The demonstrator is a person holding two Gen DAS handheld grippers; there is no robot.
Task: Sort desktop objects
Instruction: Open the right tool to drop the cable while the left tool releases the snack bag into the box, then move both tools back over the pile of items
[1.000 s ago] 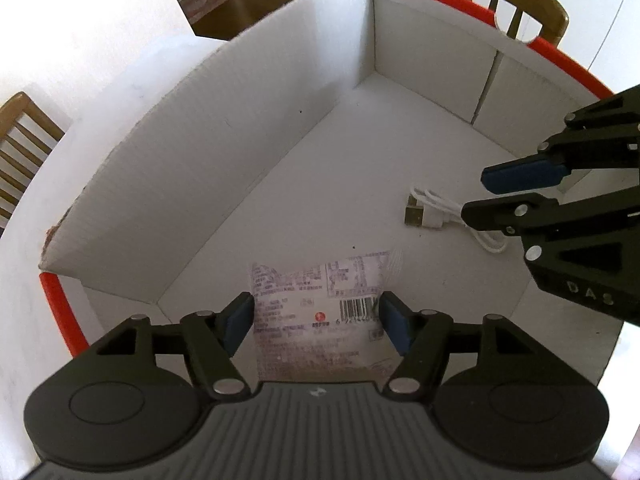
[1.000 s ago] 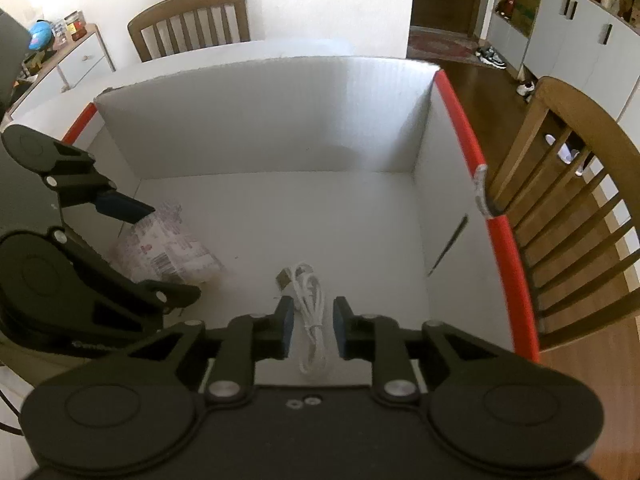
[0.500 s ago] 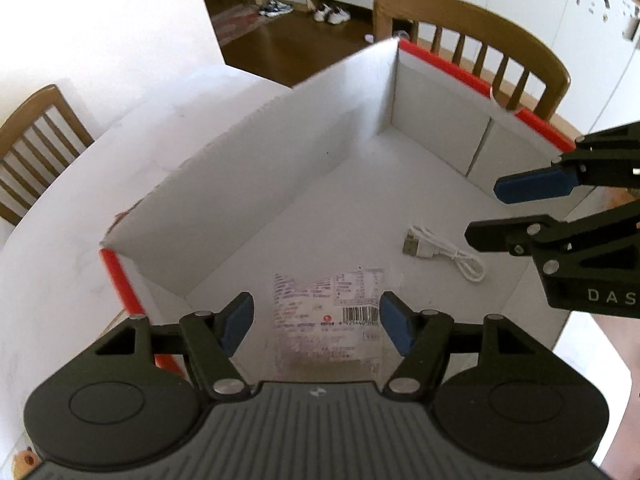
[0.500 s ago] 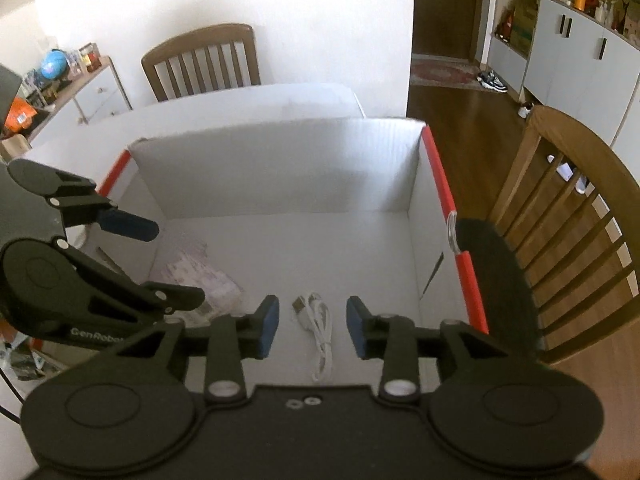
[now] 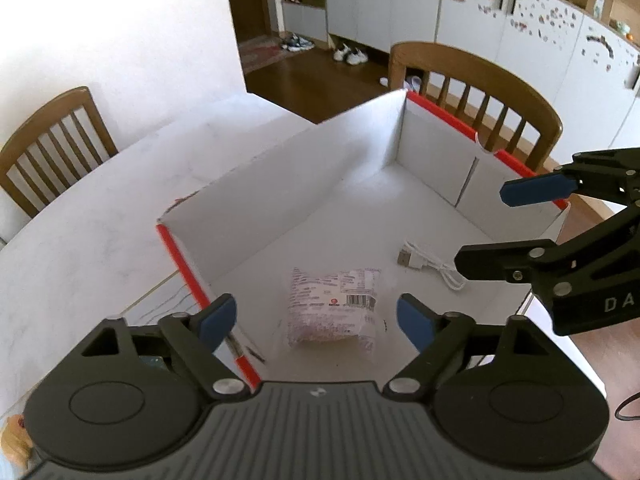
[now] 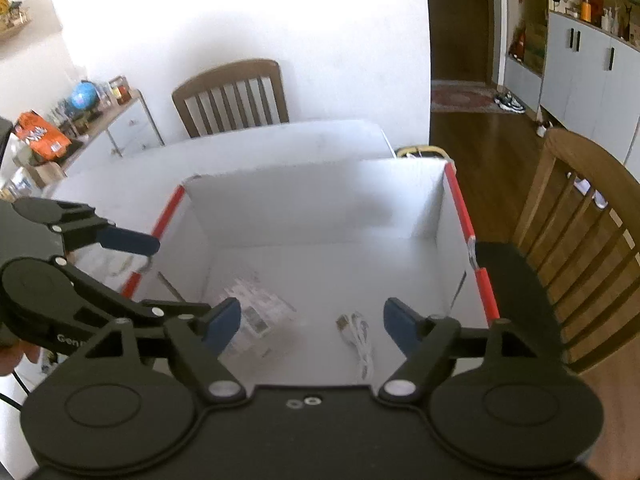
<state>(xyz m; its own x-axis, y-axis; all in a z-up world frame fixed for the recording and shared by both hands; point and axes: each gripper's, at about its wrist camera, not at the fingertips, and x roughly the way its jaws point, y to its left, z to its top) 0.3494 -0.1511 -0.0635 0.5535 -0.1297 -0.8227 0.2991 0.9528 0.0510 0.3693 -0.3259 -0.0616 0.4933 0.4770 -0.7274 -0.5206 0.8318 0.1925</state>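
- box (image 5: pixel 280 184) is plain white inside, with bright red strips along its top edges
- snack packet (image 5: pixel 334 306) is whitish with pinkish-red print and a black barcode
- cable (image 5: pixel 434 268) is white
- both grippers are black with blue pads (image 5: pixel 218 316)
- chairs (image 6: pixel 234 98) are brown wood
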